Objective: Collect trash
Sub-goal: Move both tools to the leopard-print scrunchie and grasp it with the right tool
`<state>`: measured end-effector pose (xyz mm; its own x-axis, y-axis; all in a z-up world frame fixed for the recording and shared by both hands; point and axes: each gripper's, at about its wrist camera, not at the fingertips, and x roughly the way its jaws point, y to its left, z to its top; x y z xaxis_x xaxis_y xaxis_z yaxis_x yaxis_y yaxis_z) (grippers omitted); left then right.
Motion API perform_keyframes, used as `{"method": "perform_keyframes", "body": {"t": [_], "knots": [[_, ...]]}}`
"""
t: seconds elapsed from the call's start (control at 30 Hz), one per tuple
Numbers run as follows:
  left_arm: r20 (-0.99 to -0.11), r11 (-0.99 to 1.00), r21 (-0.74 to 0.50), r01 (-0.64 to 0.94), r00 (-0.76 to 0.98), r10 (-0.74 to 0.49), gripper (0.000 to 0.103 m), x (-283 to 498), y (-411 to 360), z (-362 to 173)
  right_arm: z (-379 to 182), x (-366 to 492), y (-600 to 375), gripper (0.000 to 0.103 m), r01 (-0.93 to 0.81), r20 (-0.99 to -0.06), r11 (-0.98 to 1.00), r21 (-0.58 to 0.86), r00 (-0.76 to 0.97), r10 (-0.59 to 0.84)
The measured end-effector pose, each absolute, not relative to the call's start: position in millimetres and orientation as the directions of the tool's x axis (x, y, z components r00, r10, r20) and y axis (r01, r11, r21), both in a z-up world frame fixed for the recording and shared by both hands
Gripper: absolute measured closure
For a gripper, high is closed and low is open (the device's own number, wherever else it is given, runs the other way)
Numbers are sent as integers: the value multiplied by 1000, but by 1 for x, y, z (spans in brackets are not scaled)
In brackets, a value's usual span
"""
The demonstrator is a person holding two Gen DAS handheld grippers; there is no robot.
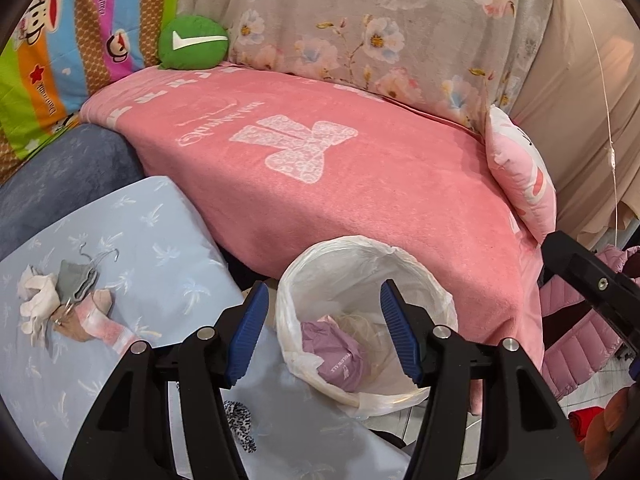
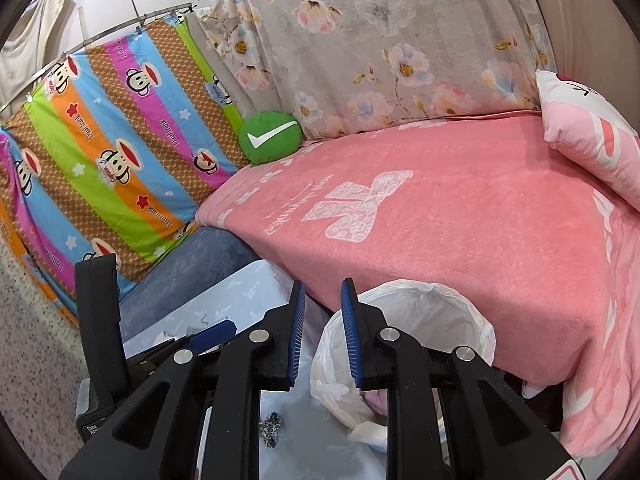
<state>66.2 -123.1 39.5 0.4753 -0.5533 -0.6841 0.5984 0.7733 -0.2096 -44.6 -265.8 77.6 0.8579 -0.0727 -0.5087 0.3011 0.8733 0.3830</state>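
Now, left gripper: its two blue pads stand wide apart over the bin, and nothing is between them
Right gripper: its pads have a small gap, with nothing in it; in the left view it shows at 3 o'clock
Bin: a round bin with a white bag in it, at 6 o'clock in the left view, right next to the pink bed
Trash: a purple crumpled wrapper lies down inside the bin, with some pale bits beside it
Pink blanket: it covers the bed in the middle
Green cushion: round with a white tick, at 11 o'clock
Pink pillow: at 3 o'clock on the bed
Blue sheet: at 8 o'clock, with a small heap of cloth bits and a spotted scrap on it
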Motion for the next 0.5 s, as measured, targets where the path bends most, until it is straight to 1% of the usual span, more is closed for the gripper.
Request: {"method": "perform_keyframes", "body": {"t": [0.07,0.13,0.3,0.5], "knots": [[-688,783,-212,585,480,-545,47,67,-117,37,77,-43,-261,80,296,-514,877,379,855,-67],[-690,793,-211,572,487,-535,47,68,-112,35,76,-42,-255,75,292,-517,880,374,854,-63],[-691,816,-215,536,507,-515,47,71,-93,33,73,-38,-242,73,276,-530,891,362,847,-47],[-702,852,-197,486,536,-468,45,76,-67,25,64,-28,-221,65,256,-558,903,346,829,-21]]}}
